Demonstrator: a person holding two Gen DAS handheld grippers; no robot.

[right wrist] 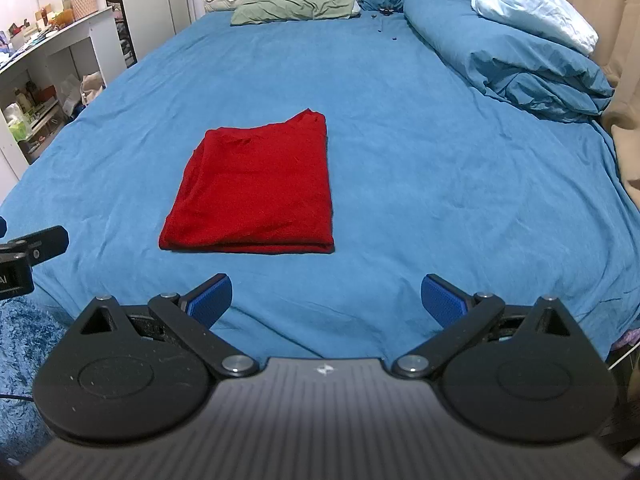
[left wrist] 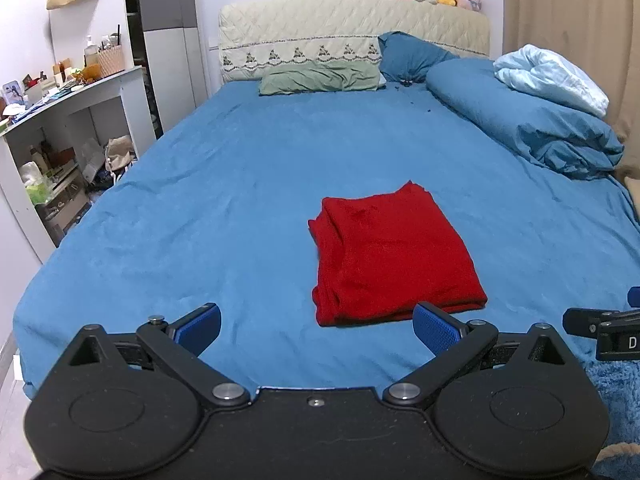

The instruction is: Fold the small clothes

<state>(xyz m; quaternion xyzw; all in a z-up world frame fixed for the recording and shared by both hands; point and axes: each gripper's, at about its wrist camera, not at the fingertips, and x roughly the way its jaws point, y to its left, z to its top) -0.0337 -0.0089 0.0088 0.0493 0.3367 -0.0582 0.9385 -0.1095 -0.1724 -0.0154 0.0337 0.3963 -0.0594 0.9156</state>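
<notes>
- Shelves [left wrist: 72, 128] stand at the far left, cluttered, well clear of my work.
- My left gripper [left wrist: 316, 330] hangs at the near edge of the bed [left wrist: 200, 200], jaws spread wide and holding nothing.
- The garment [left wrist: 390, 256], red, lies on the sheet just ahead of that gripper, nearer its right-hand finger. In the right wrist view the garment [right wrist: 256, 188] sits ahead and left.
- It reads to me as folded: a compact rectangle, with stacked layers showing along the near and left edges. One far corner pokes up slightly.
- My right gripper [right wrist: 326, 300] is also wide open and empty, over bare sheet.
- A duvet [right wrist: 508, 44] is heaped at far right.
- I judge this piece essentially done; I see no other small clothes waiting, so little seems left beyond tidying that corner.
</notes>
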